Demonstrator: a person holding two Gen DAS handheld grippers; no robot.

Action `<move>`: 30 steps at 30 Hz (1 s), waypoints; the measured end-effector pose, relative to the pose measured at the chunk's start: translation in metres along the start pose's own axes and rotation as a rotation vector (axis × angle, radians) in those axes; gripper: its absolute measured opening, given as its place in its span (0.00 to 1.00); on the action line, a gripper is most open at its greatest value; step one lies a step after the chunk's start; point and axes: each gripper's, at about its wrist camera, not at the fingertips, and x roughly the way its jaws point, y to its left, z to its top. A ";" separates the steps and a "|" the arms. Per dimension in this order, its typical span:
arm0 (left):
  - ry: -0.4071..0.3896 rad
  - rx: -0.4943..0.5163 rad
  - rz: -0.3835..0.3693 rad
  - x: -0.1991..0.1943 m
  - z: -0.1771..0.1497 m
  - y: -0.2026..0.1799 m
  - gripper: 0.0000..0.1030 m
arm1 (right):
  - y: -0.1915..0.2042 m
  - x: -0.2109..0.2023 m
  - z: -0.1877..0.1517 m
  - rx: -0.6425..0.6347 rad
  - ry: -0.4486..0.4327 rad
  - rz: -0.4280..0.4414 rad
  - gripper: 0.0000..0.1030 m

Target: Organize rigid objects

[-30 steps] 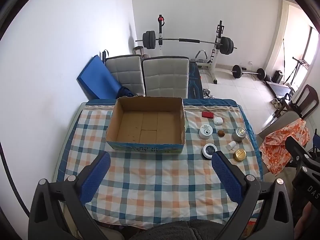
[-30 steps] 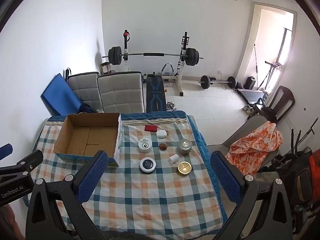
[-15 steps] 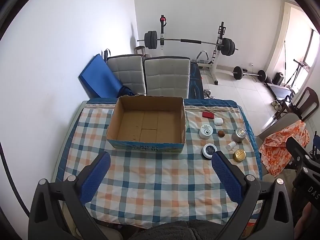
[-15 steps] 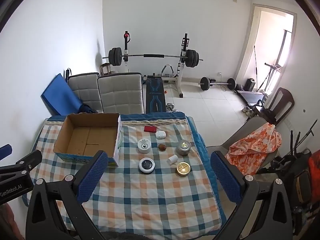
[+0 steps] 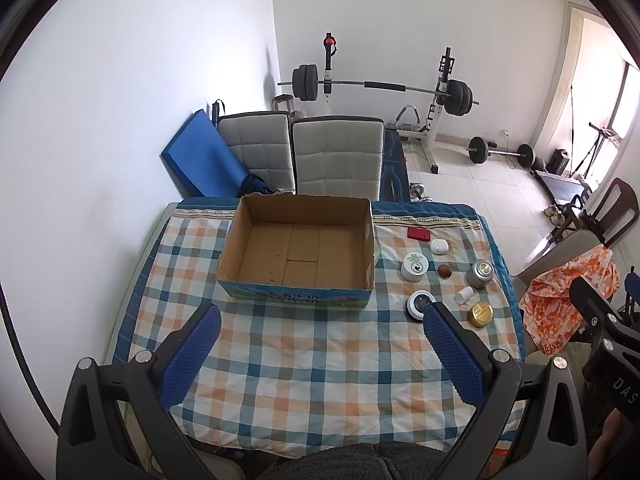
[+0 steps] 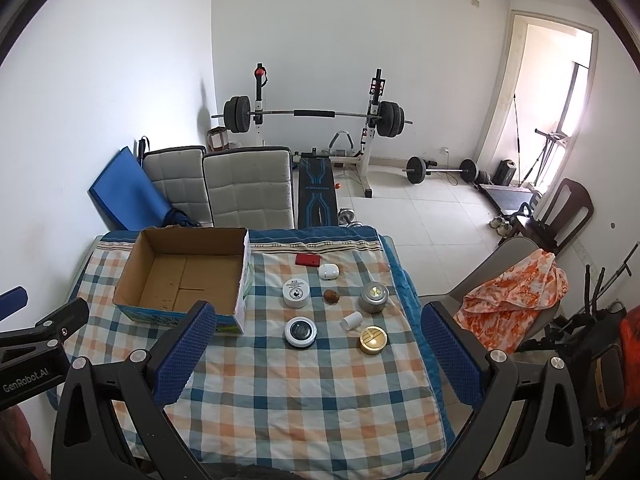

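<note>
While wide open and empty, both claws above bare cloth near the box.

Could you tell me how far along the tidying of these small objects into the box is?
Nothing looks done yet: the cardboard box is empty. Nothing is in hand either; the left gripper and right gripper are both open above the near end of the table. Left to do: all the small items beside the box, including the red case, white jar, silver tin and gold tin.
</note>
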 end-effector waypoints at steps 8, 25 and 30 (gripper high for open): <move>-0.021 0.002 0.005 -0.009 0.007 0.004 1.00 | -0.001 -0.005 0.001 0.007 -0.020 -0.004 1.00; -0.029 0.007 -0.010 -0.011 0.008 0.001 1.00 | 0.001 -0.006 0.000 0.007 -0.012 -0.019 1.00; -0.019 0.005 -0.016 -0.009 0.005 0.001 1.00 | 0.001 -0.005 -0.001 0.005 -0.009 -0.023 1.00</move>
